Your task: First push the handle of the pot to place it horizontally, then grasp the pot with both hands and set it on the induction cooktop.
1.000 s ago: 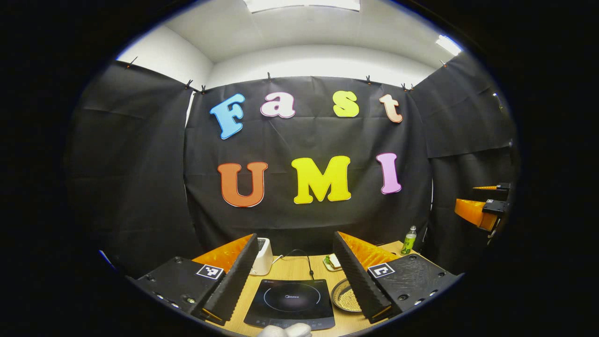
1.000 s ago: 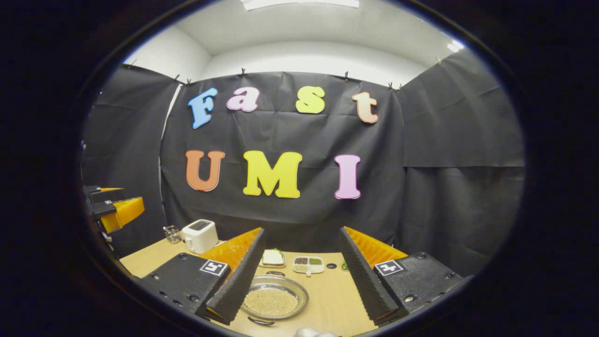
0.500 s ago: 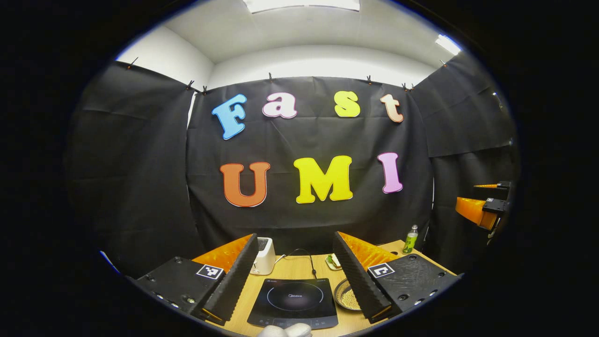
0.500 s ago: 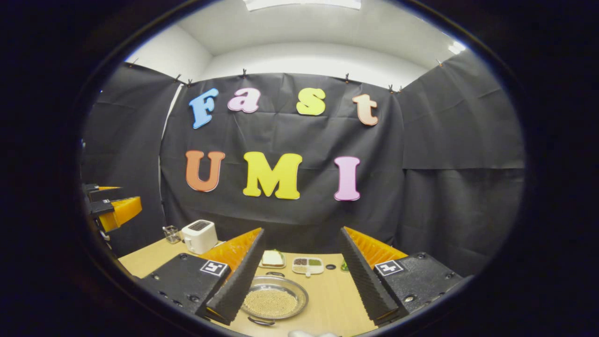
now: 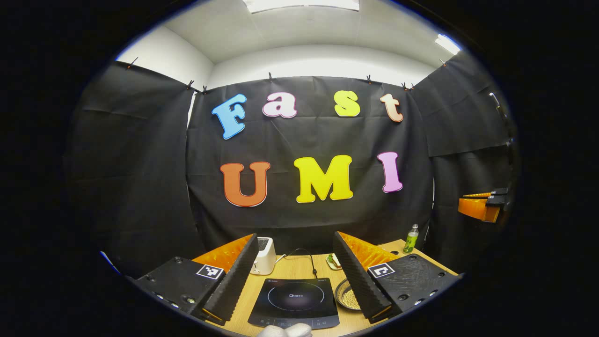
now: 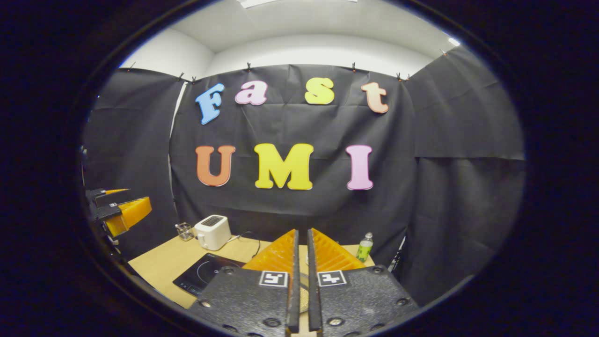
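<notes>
The black induction cooktop (image 5: pixel 294 302) lies on the wooden table (image 5: pixel 292 267), right between the spread fingers of my open left gripper (image 5: pixel 295 235). To its right sits the shallow metal pot (image 5: pixel 346 296) with pale grains inside, half hidden behind my left gripper's right finger (image 5: pixel 355 276). In the right gripper view, my right gripper (image 6: pixel 302 230) is shut with nothing between its fingers. It covers most of the pot, and a sliver of the pot (image 6: pixel 303 295) shows through the slit. The cooktop (image 6: pixel 206 274) lies to its lower left. Both grippers hover above the table.
A white toaster (image 5: pixel 263 255) stands behind the cooktop with a black cable (image 5: pixel 309 262) beside it. A sandwich plate (image 5: pixel 333 261) and a green bottle (image 5: pixel 410 238) sit farther back on the right. A small glass (image 6: pixel 184 230) stands left of the toaster (image 6: pixel 213 231).
My right gripper's fingers have gone from wide apart to shut. Its view has swung so the cooktop and bottle now show. The left gripper has hardly moved.
</notes>
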